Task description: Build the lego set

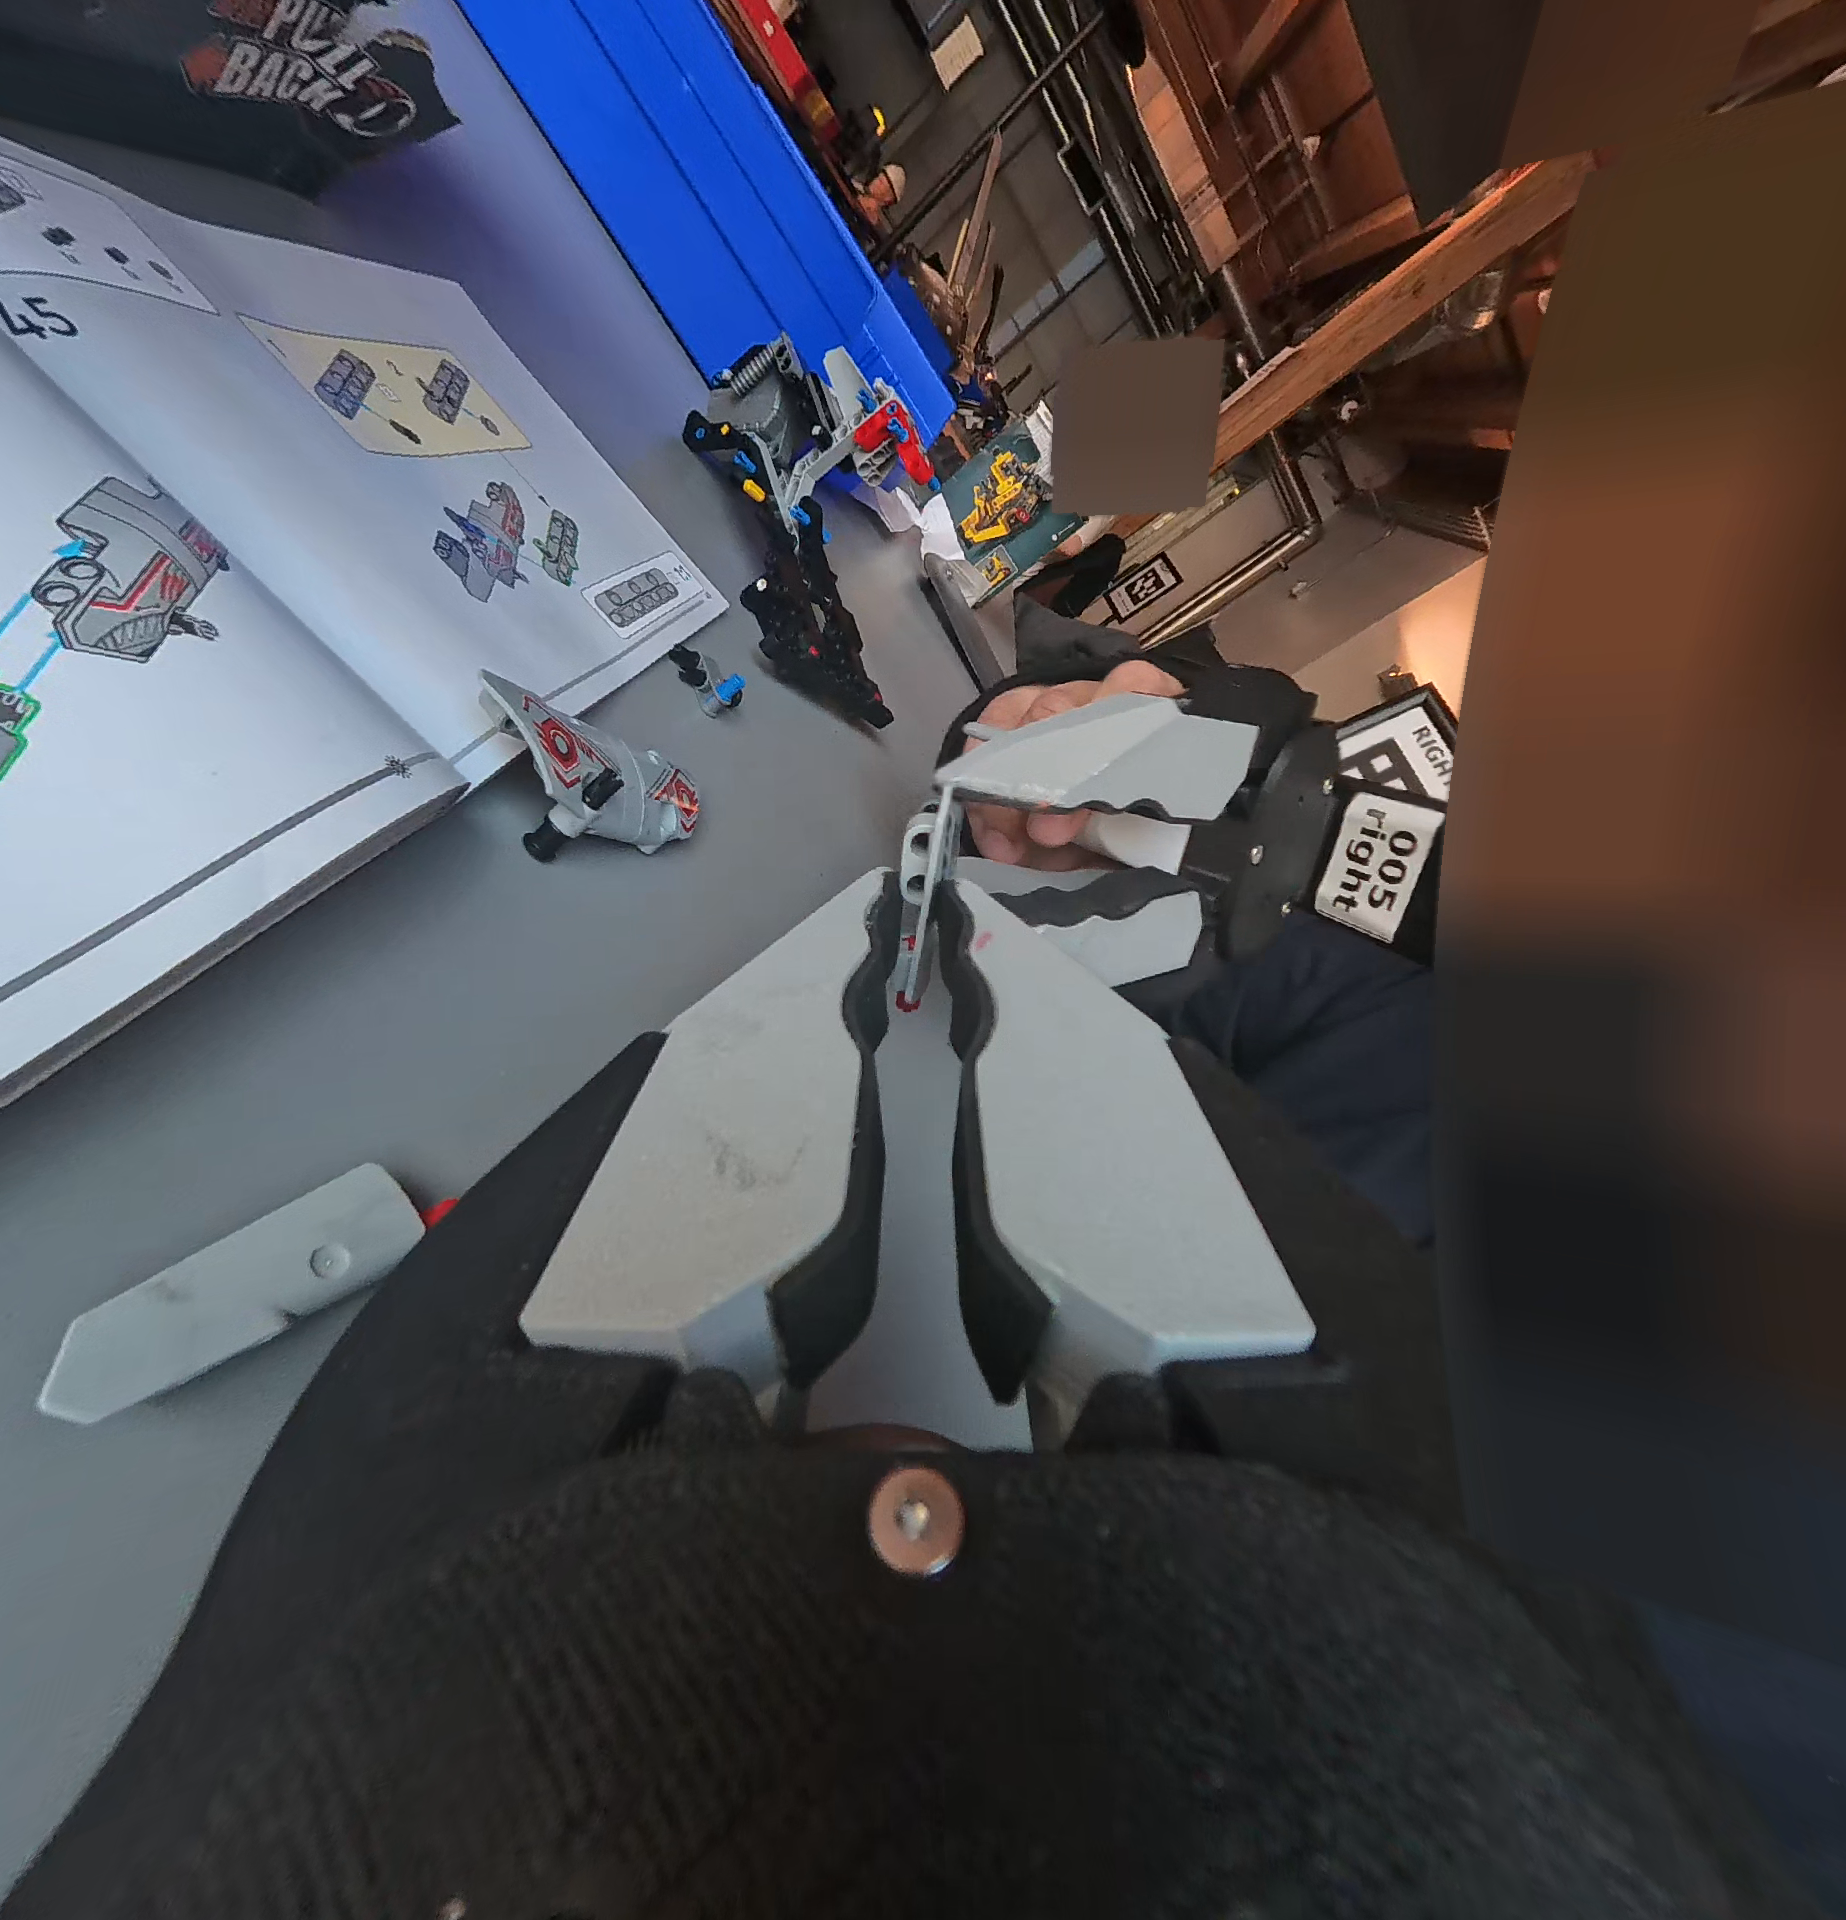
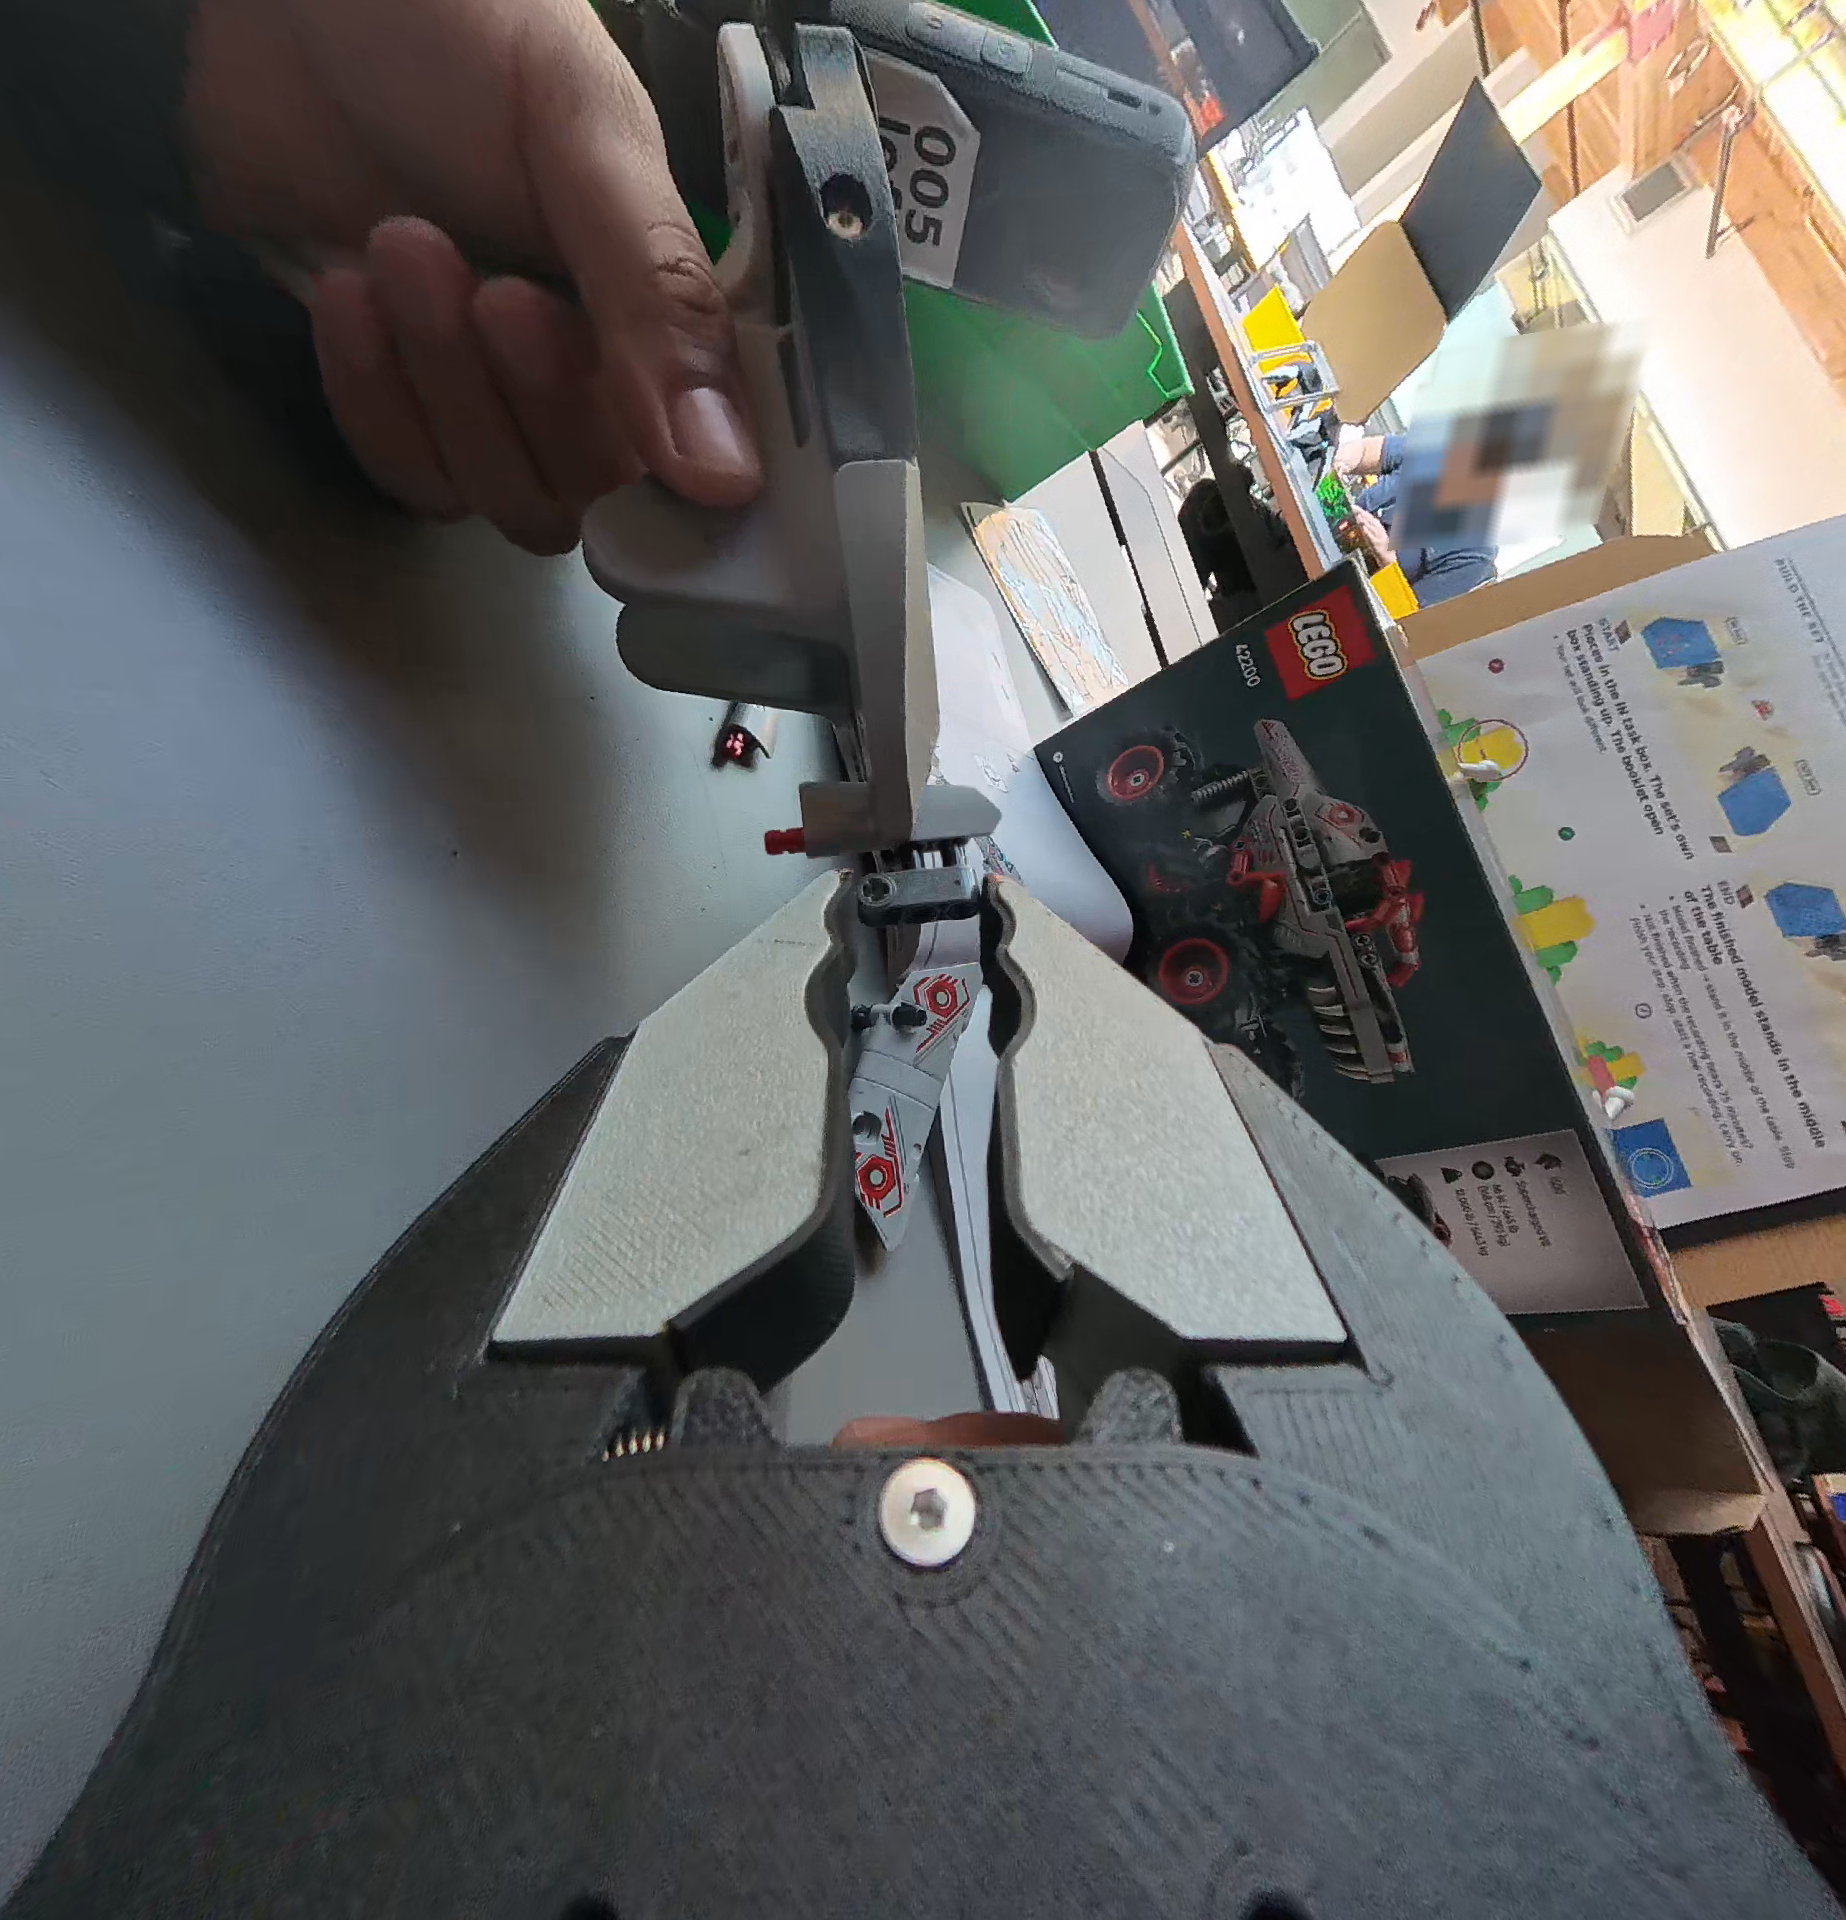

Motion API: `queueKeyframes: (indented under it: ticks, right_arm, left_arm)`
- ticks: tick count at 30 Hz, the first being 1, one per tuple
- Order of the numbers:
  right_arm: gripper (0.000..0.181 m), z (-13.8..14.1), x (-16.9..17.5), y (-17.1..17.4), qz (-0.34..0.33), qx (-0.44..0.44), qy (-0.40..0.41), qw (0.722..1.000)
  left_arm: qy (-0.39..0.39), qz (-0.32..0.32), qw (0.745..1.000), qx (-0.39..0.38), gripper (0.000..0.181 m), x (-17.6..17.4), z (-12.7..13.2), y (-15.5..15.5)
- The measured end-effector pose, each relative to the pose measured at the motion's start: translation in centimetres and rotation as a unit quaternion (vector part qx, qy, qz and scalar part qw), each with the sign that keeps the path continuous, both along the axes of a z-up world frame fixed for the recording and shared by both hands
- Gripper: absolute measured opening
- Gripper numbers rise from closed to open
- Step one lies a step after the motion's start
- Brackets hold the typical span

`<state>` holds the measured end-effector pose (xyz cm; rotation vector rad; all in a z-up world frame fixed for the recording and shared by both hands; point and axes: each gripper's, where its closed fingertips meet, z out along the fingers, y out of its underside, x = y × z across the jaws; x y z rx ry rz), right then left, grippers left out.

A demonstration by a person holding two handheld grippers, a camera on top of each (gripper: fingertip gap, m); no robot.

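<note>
two grippers pinched on small lego parts above the grey table

nearest the left wrist camera, the left gripper (image 1: pixel 917 914) is seen pressed together on a thin light grey lego beam (image 1: pixel 924 883), which stands up out of the tips. the right gripper (image 1: pixel 1012 831) is met just beyond that beam, held by a hand (image 1: pixel 1054 748). in the right wrist view, the right gripper (image 2: pixel 914 899) is closed on a dark grey connector (image 2: pixel 917 896) bridging its tips, with a grey piece (image 2: pixel 898 816) carrying a red pin in the left gripper directly above it. a grey printed panel (image 2: pixel 903 1091) is seen lying below, between the fingers. beyond the beam, on the grey table (image 1: pixel 379 1039), a printed grey subassembly (image 1: pixel 607 779) is set beside the open instruction booklet (image 1: pixel 223 571). farther from the beam, a black lego section (image 1: pixel 815 623) and a grey and red chassis (image 1: pixel 805 426) are placed before a blue bin (image 1: pixel 711 187). the set's box (image 2: pixel 1366 883) is stood to the right of the connector.
</note>
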<state>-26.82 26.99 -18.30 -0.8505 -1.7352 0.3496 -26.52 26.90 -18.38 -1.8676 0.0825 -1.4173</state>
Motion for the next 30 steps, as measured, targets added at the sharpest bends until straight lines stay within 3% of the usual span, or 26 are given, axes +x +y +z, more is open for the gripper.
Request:
queueKeyframes:
  ticks: [7, 15, 20, 26, 30]
  right_arm:
    - [0.020, 0.2, 0.0, -0.3, 0.000, 0.054, 0.009, 0.998]
    - [0.020, 0.8, 0.5, -1.1, 0.060, -0.001, 0.042, 0.997]
    - [0.020, -2.5, 0.9, -0.4, 0.071, -0.115, -0.045, 0.990]
    - [0.020, -6.8, 1.6, -0.7, 0.074, -0.253, -0.182, 0.947]
    - [0.020, -7.1, 2.3, -0.5, 0.070, -0.287, -0.210, 0.932]
  left_arm:
    - [0.003, -0.004, 1.000, 0.002, 0.004, 0.1, 0.0, -0.1]
    - [-0.015, -0.028, 0.999, 0.010, 0.004, 0.5, 0.5, -0.6]
    - [0.015, -0.001, 1.000, 0.009, 0.004, -0.3, -0.1, 0.0]
    - [0.013, 0.006, 1.000, 0.004, 0.004, -0.6, -0.2, 0.2]
    - [0.005, 0.003, 1.000, 0.003, 0.004, -0.6, 0.0, 0.1]
